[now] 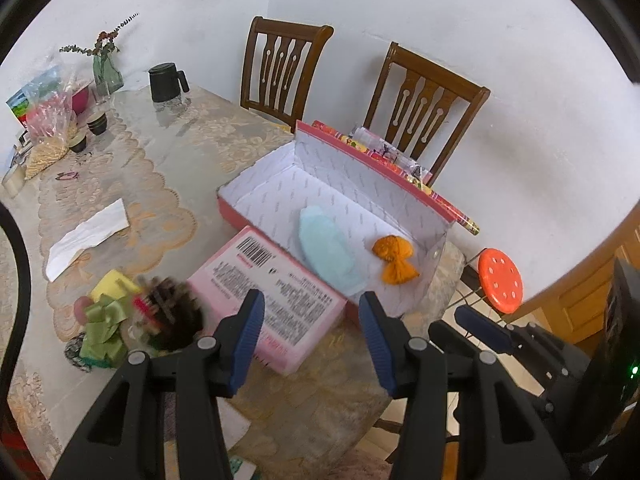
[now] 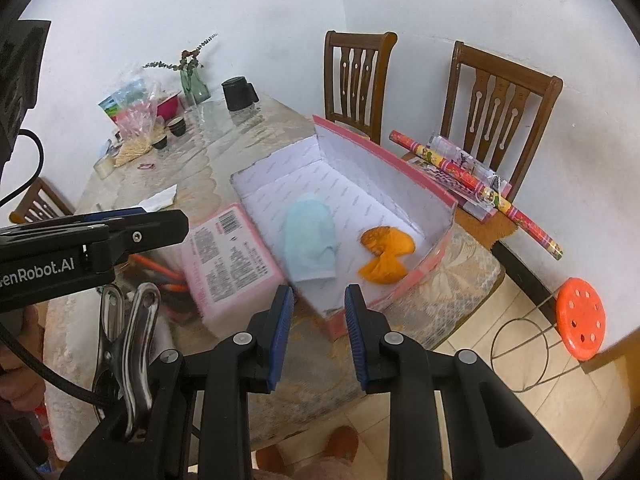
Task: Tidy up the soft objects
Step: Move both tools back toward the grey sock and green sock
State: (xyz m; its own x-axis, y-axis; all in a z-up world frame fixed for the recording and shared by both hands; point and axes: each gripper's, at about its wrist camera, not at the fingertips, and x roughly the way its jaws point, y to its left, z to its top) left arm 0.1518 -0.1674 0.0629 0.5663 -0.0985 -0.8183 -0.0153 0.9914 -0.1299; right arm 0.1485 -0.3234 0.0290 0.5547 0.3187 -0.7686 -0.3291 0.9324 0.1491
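An open pink box [image 1: 400, 188] [image 2: 400, 176] with a white lining sits at the table's corner. Inside it lie a light blue cloth [image 1: 326, 254] [image 2: 310, 240] and an orange cloth bundle [image 1: 394, 260] [image 2: 386, 254]. A pink packet [image 1: 272, 292] [image 2: 228, 256] rests against the box's near side. A heap of green ribbon, yellow cloth and a dark fuzzy thing [image 1: 120, 312] lies to the left. My left gripper [image 1: 311, 298] hovers open above the packet, holding nothing. My right gripper [image 2: 319, 294] is open and empty above the box's near corner.
Two wooden chairs [image 1: 280, 68] [image 2: 496, 100] stand behind the table, one bearing rolls of wrapping paper [image 2: 476, 188]. An orange stool [image 2: 580, 316] stands on the floor at the right. A black kettle [image 1: 166, 82], a vase, bags and a white paper [image 1: 86, 236] occupy the table's left.
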